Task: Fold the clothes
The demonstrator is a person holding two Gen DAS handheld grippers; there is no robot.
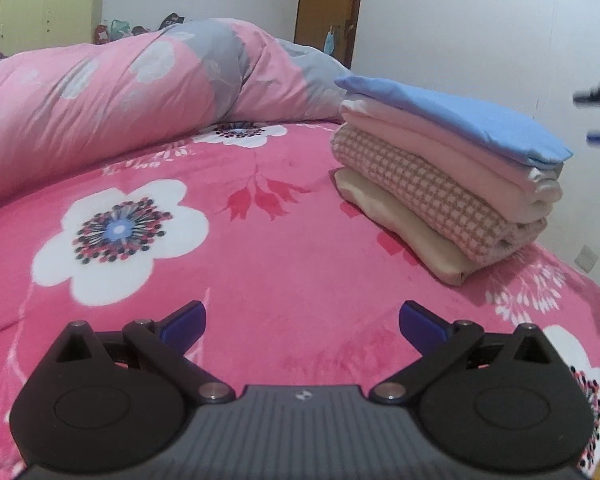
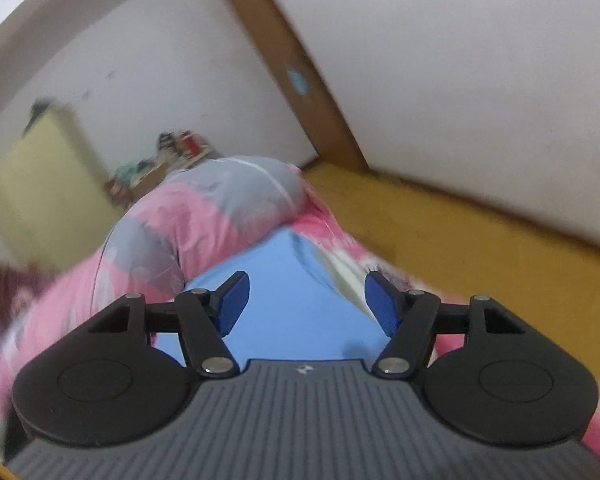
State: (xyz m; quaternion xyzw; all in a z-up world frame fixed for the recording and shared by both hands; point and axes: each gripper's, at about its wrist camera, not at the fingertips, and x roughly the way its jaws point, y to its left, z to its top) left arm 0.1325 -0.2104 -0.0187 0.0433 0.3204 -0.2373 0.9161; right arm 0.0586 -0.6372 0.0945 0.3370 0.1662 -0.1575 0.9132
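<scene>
Four neatly folded clothes (image 1: pixel 452 176), blue uppermost, apparently squared; both grippers' jaws wide, empty.

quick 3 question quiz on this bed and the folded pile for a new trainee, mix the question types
1. True or false: the blue garment lies on top of the folded stack.
2. What sits directly under the pink checked piece? A) a beige garment B) a green towel C) bare blanket
3. Is anything between the fingers of the left gripper?

Key: 1 true. 2 A, the beige garment. 3 No, it is open over the flowered blanket.
</scene>
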